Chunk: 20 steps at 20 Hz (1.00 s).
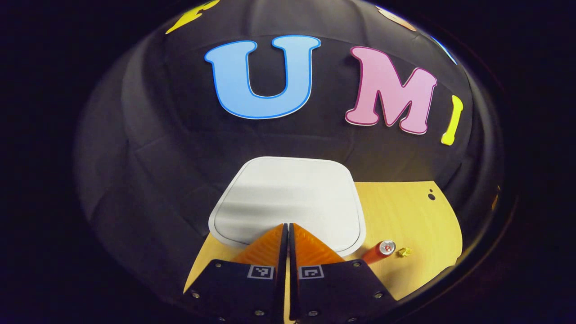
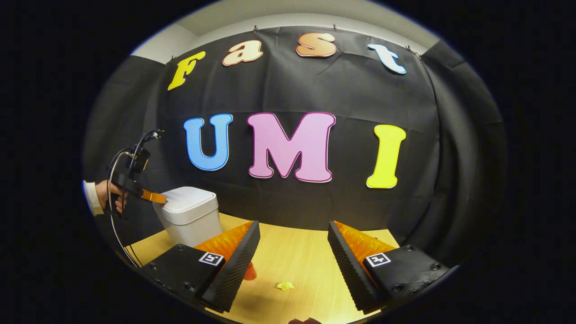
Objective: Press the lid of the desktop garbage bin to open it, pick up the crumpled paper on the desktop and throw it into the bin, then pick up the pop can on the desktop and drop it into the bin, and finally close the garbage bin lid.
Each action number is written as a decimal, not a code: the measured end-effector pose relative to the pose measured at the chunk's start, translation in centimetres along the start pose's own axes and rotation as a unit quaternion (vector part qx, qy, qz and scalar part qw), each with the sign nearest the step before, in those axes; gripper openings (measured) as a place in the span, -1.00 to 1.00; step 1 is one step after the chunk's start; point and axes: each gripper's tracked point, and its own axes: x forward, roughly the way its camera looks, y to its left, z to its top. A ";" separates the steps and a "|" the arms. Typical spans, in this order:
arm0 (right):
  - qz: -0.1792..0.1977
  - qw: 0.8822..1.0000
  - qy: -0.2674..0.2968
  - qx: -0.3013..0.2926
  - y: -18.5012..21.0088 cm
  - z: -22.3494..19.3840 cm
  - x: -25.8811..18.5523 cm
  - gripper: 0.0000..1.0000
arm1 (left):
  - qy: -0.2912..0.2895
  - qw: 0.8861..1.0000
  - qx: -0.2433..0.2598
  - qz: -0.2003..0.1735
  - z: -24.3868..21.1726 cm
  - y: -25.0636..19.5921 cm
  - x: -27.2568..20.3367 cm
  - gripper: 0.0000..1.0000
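The white bin (image 2: 189, 216) stands at the table's left with its lid (image 1: 288, 198) down. My left gripper (image 1: 287, 225) is shut with nothing between its fingers, and its tips are on the lid's near edge. The right gripper view shows that same left gripper (image 2: 155, 196), held by a hand (image 2: 105, 195), meeting the lid's rim. An orange pop can (image 1: 380, 252) lies to the right of the bin, with the yellow crumpled paper (image 1: 405, 252) just beyond it. My right gripper (image 2: 292, 230) hangs open above the table, with the paper (image 2: 285, 285) below its gap. Its left finger partly hides the can (image 2: 249, 271).
The wooden table (image 1: 405, 211) ends at the black cloth wall behind the bin. A small dark hole (image 1: 431, 196) marks the table's far right corner. Cables (image 2: 118, 180) loop from the left gripper's handle.
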 end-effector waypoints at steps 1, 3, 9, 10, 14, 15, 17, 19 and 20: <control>0.003 1.000 0.002 0.004 -0.1 -0.3 0.3 0.96 | 0.001 1.000 0.006 0.002 0.0 0.0 0.1 -0.88; 0.006 1.000 0.010 0.011 -0.5 -1.1 0.7 0.96 | -0.004 1.000 0.013 0.004 0.6 -0.1 0.2 -0.88; 0.016 0.999 0.027 0.016 -1.7 -2.8 1.9 0.96 | -0.072 0.994 0.035 0.074 3.8 0.7 -1.8 -0.89; 0.015 0.999 0.026 0.013 -1.8 -2.7 2.0 0.96 | -0.099 0.991 0.040 0.077 4.7 0.5 -2.8 -0.89; 0.002 1.000 0.024 -0.001 -1.6 -2.2 1.5 0.96 | -0.162 0.985 0.028 0.048 7.0 -1.4 -6.7 -0.82; -0.005 1.000 0.019 -0.009 -1.4 -1.9 1.3 0.96 | -0.181 0.982 0.031 0.045 7.8 -1.5 -7.6 -0.68; -0.021 0.999 0.019 -0.019 -0.9 -1.6 0.7 0.96 | -0.213 0.976 0.032 0.024 8.6 -2.8 -9.5 -0.33; -0.029 0.999 0.014 -0.016 0.2 -1.2 0.2 0.96 | -0.244 0.969 0.038 0.010 9.2 -3.4 -11.6 0.25; -0.032 0.999 0.015 -0.017 0.8 -1.2 0.1 0.96 | -0.258 0.965 0.040 0.008 9.2 -3.3 -12.7 0.52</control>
